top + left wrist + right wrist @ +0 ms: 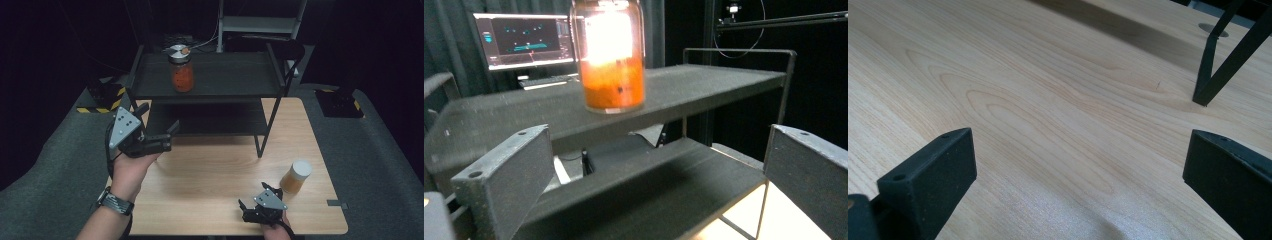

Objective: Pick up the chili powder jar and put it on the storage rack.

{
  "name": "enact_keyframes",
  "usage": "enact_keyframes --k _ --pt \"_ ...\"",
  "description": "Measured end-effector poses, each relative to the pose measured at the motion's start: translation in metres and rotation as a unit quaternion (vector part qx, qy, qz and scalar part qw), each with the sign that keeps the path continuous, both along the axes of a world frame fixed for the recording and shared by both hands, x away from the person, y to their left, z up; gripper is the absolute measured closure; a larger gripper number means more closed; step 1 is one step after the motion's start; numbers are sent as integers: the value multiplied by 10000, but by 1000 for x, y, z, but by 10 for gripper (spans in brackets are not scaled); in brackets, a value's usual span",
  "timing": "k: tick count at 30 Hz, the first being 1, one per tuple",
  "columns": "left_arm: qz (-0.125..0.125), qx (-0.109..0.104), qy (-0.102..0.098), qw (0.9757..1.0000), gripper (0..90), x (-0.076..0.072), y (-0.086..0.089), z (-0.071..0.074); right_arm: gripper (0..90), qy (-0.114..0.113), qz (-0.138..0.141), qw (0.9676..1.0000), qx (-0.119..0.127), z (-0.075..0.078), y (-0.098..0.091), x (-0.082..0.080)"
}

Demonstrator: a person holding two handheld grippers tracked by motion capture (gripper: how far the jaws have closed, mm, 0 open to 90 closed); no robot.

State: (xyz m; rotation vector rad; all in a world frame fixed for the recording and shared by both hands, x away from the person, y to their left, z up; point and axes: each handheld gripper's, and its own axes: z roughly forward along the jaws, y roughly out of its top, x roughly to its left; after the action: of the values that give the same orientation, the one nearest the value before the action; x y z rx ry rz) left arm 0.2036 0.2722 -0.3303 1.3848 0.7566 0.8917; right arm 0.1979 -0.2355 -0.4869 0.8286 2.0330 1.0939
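While raised before the rack (210, 82), left gripper (159, 131) with jaws spread wide, nothing between them, aimed at the jar (182, 68). Jar upright on the rack's top shelf, near its left front edge; long axis vertical, metal lid (178, 51) up, base flat on the shelf. Orange filling in the lower part, glare over the upper part in the left gripper view (613, 55). Well apart from that gripper, higher than the jaws and centred between them in that view. Behind the rack in the same view, a lit monitor (524, 40).

Right gripper (252, 202) low over the table (210, 175), in front of the rack and toward its right, jaws likewise released and wide, bare wood between them in its own view (1063, 125). Rack leg (1210, 75) ahead of those jaws, standing on the wood. Cup (296, 176) with a pale lid and amber contents upright on the table, in front of the rack's right leg, just beside the right gripper, not touching.
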Motion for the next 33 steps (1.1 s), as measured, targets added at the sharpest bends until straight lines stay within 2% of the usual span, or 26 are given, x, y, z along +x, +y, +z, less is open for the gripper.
enact_keyframes --k 4,5,6,9,12,14,15,18,20,22,25,27,28,30,31,32,33 --pt "1 27 13 10000 4 -4 1 -11 0 -2 -6 10000 0 0 0 0" --pt "3 21 41 10000 4 -7 1 -18 0 -3 -6 10000 -2 0 0 0" --pt "3 21 41 10000 4 -7 1 -18 0 -4 -5 10000 -4 0 0 0" --pt "68 107 40 9999 3 -15 0 -32 0 -5 -4 10000 -7 0 0 0" --pt "29 90 124 9999 4 -18 1 -44 0 -4 1 10000 -19 0 1 0" --pt "52 129 192 9997 4 -23 0 -57 0 -11 2 10000 -32 0 1 0" --pt "52 129 192 9997 4 -23 0 -57 0 -11 2 10000 -32 0 1 0" --pt "20 131 295 9995 4 -25 1 -69 0 -17 -4 10000 -44 0 1 -1" --pt "14 165 369 9992 4 -28 1 -82 0 -22 -5 10000 -58 0 2 -1" --pt "10 166 392 9991 4 -28 1 -85 0 -26 -5 10000 -64 0 2 -1" --pt "-40 178 500 9986 4 -29 2 -97 0 -23 -2 10000 -75 0 2 -1" --pt "-59 156 566 9983 4 -30 1 -107 0 -21 -2 10000 -74 0 2 -1" --pt "-82 196 640 9977 4 -31 0 -116 0 -21 -4 10000 -73 0 2 -1" --pt "-87 237 665 9975 3 -31 0 -119 0 -22 -7 10000 -74 0 3 -1" --pt "-122 193 748 9969 4 -31 -1 -127 0 -23 -10 10000 -78 0 3 -1" --pt "-122 193 748 9969 4 -31 -1 -127 0 -26 -11 10000 -82 0 3 -1" --pt "-174 148 850 9961 4 -31 0 -133 0 -26 -11 10000 -82 0 3 -1"
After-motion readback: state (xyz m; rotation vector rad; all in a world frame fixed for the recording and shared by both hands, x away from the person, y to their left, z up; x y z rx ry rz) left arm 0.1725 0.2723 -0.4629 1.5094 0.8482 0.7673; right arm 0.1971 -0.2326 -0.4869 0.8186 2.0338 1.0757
